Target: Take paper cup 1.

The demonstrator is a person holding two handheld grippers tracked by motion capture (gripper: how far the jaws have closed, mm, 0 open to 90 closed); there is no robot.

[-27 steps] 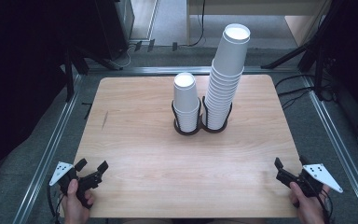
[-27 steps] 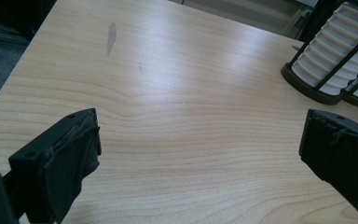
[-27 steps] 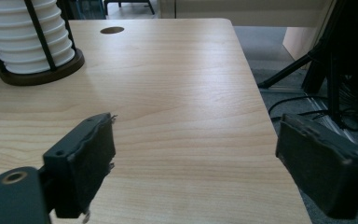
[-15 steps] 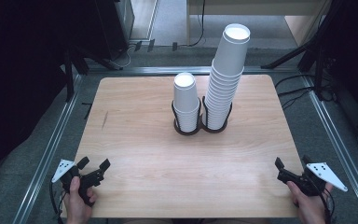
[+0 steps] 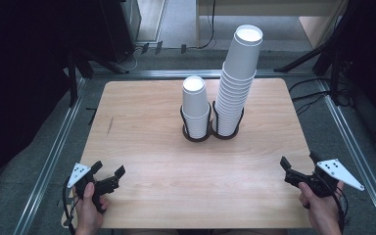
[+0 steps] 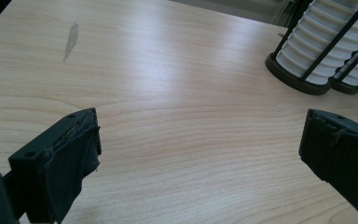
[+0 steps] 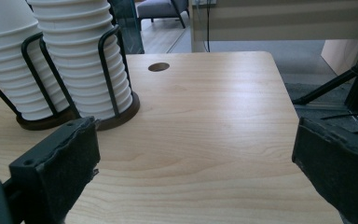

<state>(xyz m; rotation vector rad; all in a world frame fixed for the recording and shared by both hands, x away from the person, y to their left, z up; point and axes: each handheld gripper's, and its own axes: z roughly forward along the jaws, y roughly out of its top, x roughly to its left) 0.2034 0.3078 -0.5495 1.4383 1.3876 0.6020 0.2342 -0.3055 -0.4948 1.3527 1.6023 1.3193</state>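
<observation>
Here, the left tool [image 5: 108, 175] and right tool [image 5: 298, 166] gape empty at the bench [image 5: 147, 127] corners, well apart from the cup stacks [image 5: 235, 83].

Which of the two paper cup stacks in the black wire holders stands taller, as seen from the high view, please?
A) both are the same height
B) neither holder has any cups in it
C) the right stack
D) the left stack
C: in the high view the right stack rises well above the left stack, whose top cup ends roughly halfway up its neighbour; both sit side by side in their wire holders on the table.
</observation>
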